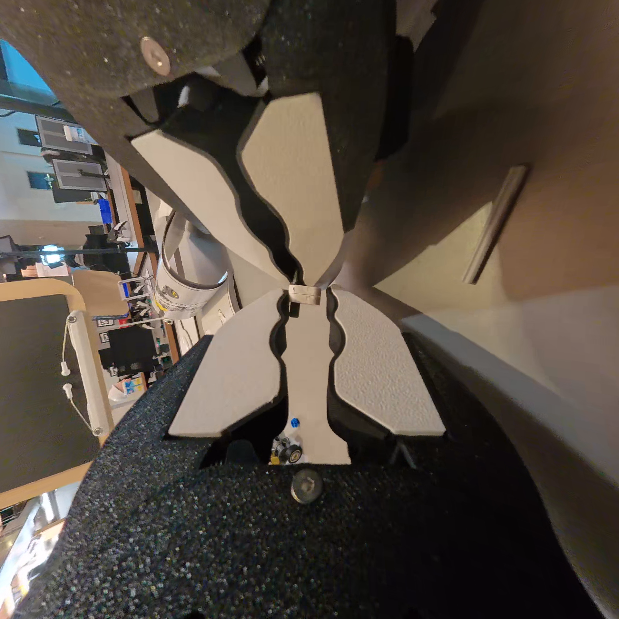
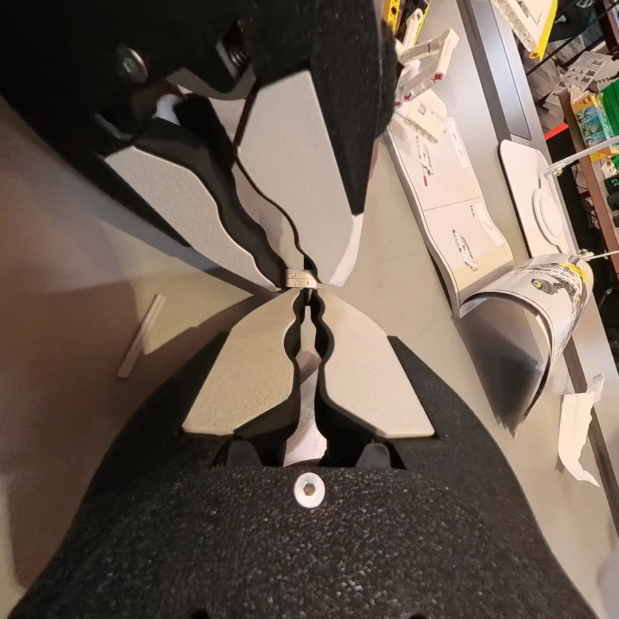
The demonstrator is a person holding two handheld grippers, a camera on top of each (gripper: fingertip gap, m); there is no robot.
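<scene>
My two grippers meet tip to tip over the pale table (image 2: 385, 318). My left gripper (image 1: 305, 296) is shut on a small light grey block (image 1: 304, 294) made of two stacked layers, with a pad pressing on each end. The block also shows in the right wrist view (image 2: 300, 278), between the left gripper's fingers (image 2: 254, 254) that come in from the top. My right gripper (image 2: 307, 294) is shut on a thin dark pin (image 2: 308, 295) that sticks out of the block. In the left wrist view the pin's other end (image 1: 294, 308) shows just behind the block.
A grey rod (image 2: 140, 335) lies on the table at the left, and shows in the left wrist view (image 1: 495, 224). An open booklet (image 2: 452, 207) with curled pages (image 2: 552, 301) lies at the right. Torn white paper (image 2: 576, 428) and a white brick assembly (image 2: 418, 67) are nearby. Less than 4 cm separates the two grippers' tips.
</scene>
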